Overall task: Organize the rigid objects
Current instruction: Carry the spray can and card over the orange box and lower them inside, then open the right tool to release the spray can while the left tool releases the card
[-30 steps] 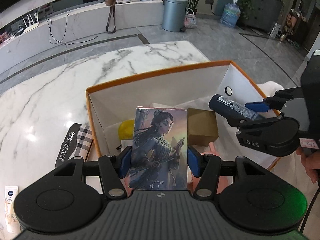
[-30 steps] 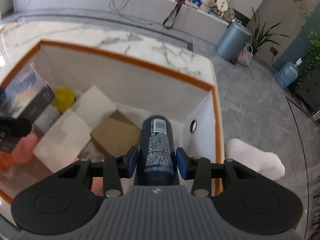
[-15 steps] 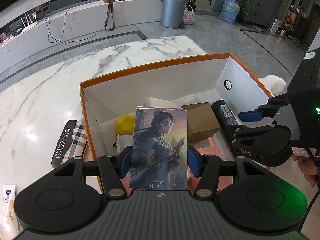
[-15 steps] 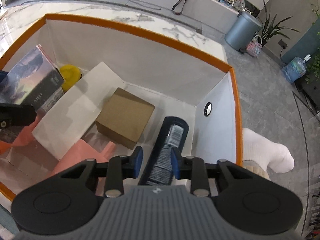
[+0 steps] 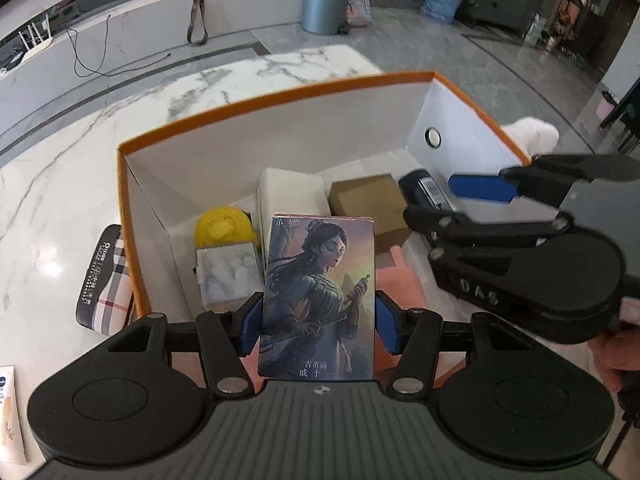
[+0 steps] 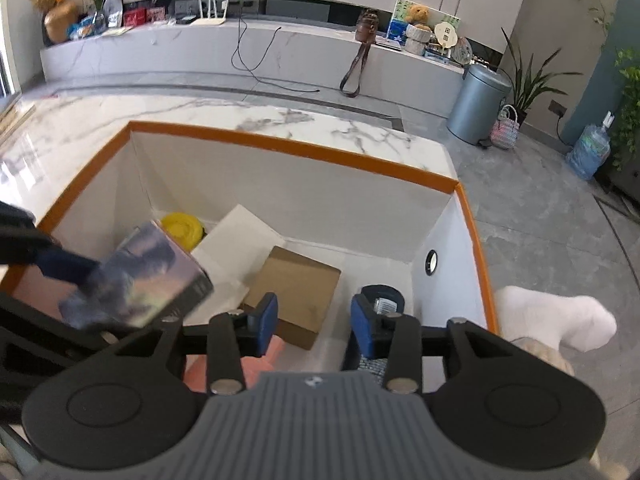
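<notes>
My left gripper (image 5: 318,322) is shut on a picture box (image 5: 320,292) showing a painted woman, held over the near left part of the orange-rimmed white box (image 5: 272,100). The picture box also shows blurred in the right wrist view (image 6: 148,276). My right gripper (image 6: 314,326) is open and empty above the box's right end; it also shows in the left wrist view (image 5: 476,200). The dark blue can (image 6: 382,300) lies on the box floor by the right wall, also visible in the left wrist view (image 5: 424,194).
Inside the box lie a brown carton (image 6: 296,292), a white carton (image 5: 292,196), a yellow round item (image 5: 224,226), a clear pack of white pieces (image 5: 228,274) and something pink (image 5: 400,280). A plaid case (image 5: 106,280) and a tube (image 5: 10,412) lie on the marble table left of it.
My right gripper lowered the blue can into the box, opened, let it go and lifted back. My left gripper kept its hold on the picture box and moved in over the box.
</notes>
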Available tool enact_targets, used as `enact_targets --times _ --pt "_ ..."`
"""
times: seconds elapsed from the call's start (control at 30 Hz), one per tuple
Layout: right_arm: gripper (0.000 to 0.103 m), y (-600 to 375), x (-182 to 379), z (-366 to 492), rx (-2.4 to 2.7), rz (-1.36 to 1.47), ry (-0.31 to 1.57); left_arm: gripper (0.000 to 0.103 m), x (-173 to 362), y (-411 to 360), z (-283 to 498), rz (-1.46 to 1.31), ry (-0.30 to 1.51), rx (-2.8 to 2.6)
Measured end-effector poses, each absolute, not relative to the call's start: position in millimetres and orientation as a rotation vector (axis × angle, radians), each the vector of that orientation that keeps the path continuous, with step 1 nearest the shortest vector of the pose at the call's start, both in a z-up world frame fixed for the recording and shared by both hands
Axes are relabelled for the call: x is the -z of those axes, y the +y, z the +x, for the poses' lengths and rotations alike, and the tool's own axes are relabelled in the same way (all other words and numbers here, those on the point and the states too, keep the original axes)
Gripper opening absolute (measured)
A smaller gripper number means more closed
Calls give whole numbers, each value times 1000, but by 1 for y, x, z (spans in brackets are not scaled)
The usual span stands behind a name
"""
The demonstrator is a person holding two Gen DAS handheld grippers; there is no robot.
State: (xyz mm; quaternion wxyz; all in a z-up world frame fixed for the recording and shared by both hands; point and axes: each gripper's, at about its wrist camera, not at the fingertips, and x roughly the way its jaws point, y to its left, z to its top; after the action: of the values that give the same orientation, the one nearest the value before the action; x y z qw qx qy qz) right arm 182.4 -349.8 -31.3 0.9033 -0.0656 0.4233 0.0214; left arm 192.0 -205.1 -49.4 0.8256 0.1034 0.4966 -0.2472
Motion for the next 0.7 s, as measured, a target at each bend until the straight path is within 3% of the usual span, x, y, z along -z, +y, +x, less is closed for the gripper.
enact_targets --times 0.4,0.7 --pt "48 -349 33 179 -65 -95 844 65 55 -228 187 411 1079 545" --pt "48 -356 34 180 -50 -65 839 65 71 -225 199 198 1179 614"
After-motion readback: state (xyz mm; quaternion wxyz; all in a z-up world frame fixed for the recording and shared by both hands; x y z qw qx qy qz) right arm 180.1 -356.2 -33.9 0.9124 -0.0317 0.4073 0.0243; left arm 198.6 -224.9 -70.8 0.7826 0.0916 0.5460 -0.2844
